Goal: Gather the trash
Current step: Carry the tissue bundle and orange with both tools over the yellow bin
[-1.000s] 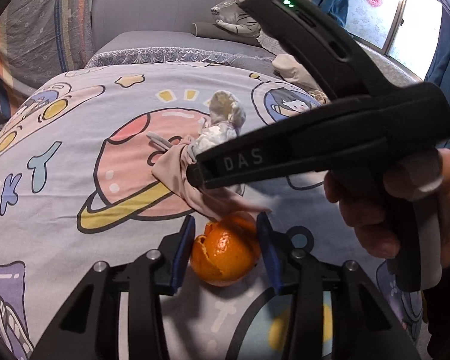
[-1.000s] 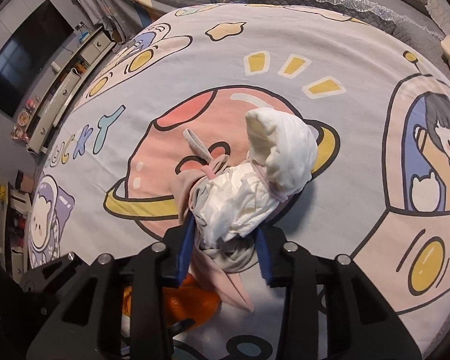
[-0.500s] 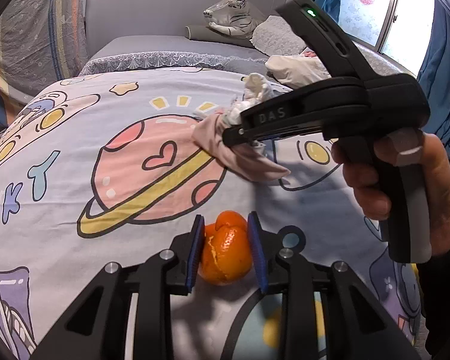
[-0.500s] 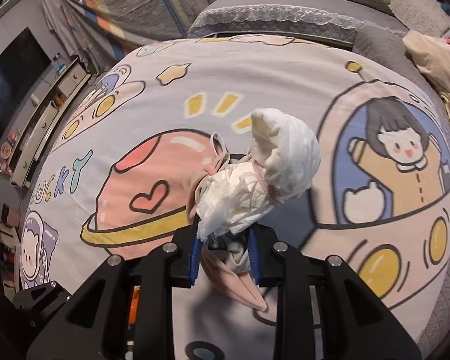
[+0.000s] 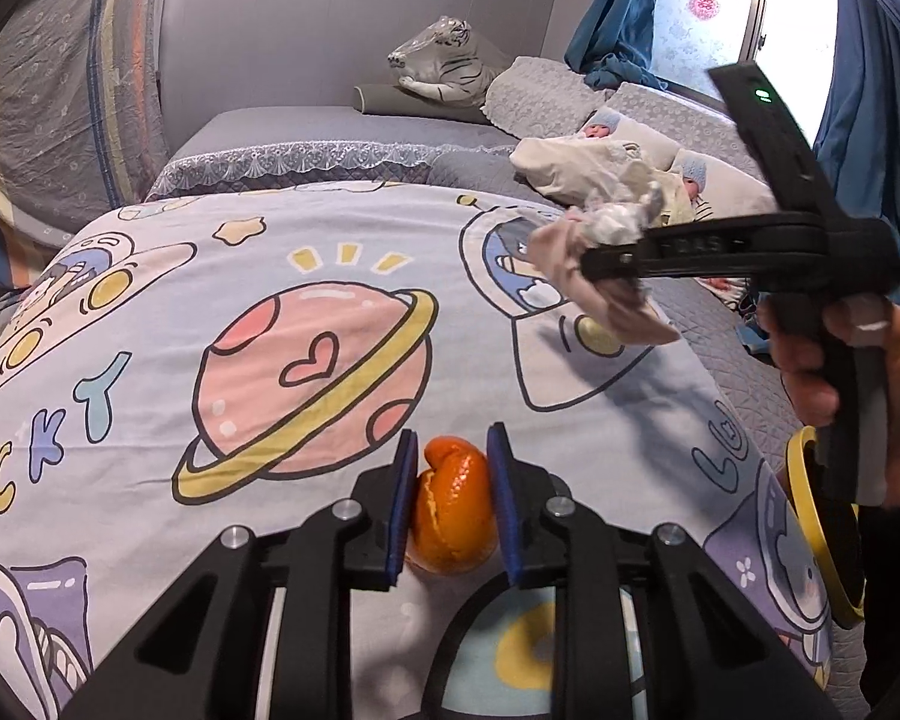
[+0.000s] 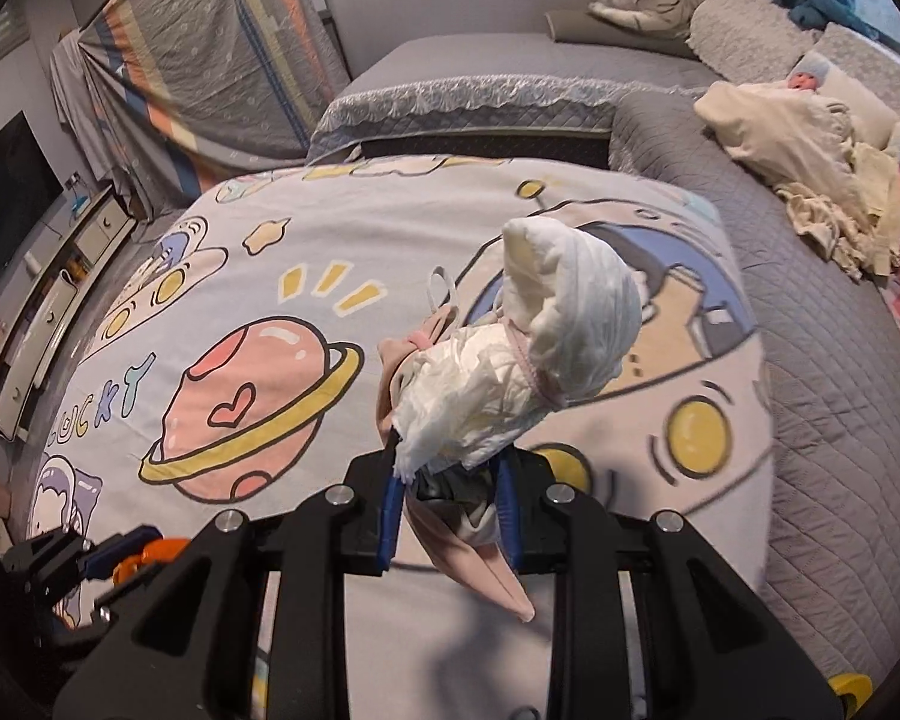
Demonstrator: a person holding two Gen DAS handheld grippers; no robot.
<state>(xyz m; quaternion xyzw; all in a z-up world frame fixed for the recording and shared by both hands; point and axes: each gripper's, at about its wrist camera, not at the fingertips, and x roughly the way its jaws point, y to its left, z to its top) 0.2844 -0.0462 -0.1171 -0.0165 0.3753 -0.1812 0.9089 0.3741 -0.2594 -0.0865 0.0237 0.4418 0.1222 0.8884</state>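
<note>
An orange peel (image 5: 453, 504), curled into a ball, sits between the blue pads of my left gripper (image 5: 452, 441) just over the cartoon bedsheet (image 5: 150, 360). The jaws are closing and the pads press its sides. My right gripper (image 6: 447, 480) is shut on a bundle of crumpled white tissue (image 6: 546, 360) and a pink face mask (image 6: 486, 564), held up in the air above the sheet. In the left wrist view that right gripper (image 5: 591, 264) is at the right with the bundle (image 5: 612, 225) hanging from its tip. The left gripper (image 6: 108, 552) shows low at the left of the right wrist view.
A hand (image 5: 870, 396) holds the right gripper's handle. A yellow-rimmed round container (image 5: 810, 528) stands beside the bed at the right edge. Cream blankets (image 6: 798, 156) lie on the grey quilt at the far right, a plush tiger (image 5: 444, 60) at the headboard, a cabinet (image 6: 48, 312) at the left.
The right gripper lifted the tissue and mask bundle off the sheet and carried it to the right. The left pads closed onto the orange peel and rose slightly.
</note>
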